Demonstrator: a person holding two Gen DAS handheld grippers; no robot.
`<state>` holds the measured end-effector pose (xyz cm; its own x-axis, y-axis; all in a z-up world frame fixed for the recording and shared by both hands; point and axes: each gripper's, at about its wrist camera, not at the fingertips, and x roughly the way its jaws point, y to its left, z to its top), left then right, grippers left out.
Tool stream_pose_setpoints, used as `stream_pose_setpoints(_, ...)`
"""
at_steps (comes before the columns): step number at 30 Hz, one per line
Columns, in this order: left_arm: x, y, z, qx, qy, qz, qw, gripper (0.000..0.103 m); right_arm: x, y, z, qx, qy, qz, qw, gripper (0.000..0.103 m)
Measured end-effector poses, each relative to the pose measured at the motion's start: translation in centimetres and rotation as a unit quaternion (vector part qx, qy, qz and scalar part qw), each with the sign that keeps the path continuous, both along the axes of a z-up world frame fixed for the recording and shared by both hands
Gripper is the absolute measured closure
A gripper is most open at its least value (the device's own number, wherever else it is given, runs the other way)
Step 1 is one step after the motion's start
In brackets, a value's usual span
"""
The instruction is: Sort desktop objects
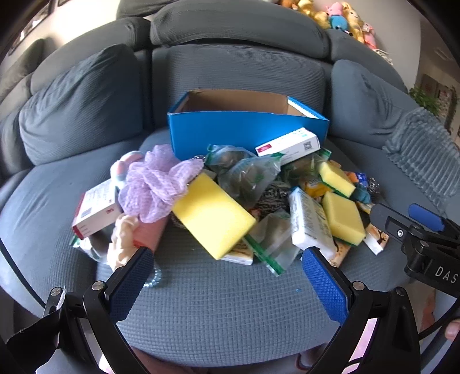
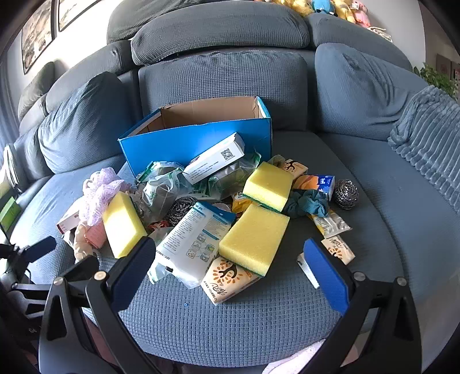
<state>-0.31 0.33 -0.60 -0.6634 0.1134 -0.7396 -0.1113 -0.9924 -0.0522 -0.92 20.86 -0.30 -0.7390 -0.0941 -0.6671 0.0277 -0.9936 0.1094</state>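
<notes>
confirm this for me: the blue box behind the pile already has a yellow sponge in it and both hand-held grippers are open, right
Not quite. The blue box shows only bare cardboard inside in the right wrist view; the yellow sponges, such as the nearest yellow sponge, lie in the pile in front of it. The left hand-held gripper and the right hand-held gripper are open.

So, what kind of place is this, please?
Most likely a home living room: a grey sofa fills the background, soft toys are piled behind it, and framed pictures hang on the wall.
</notes>
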Motion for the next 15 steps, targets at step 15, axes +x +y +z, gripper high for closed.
stream_pose_setpoints(15,0.06,0.12,0.22,0.004,0.003,-0.002,1.0,0.0,0.04,0.17,0.21,-0.007,0.001,0.006,1.0,0.0)
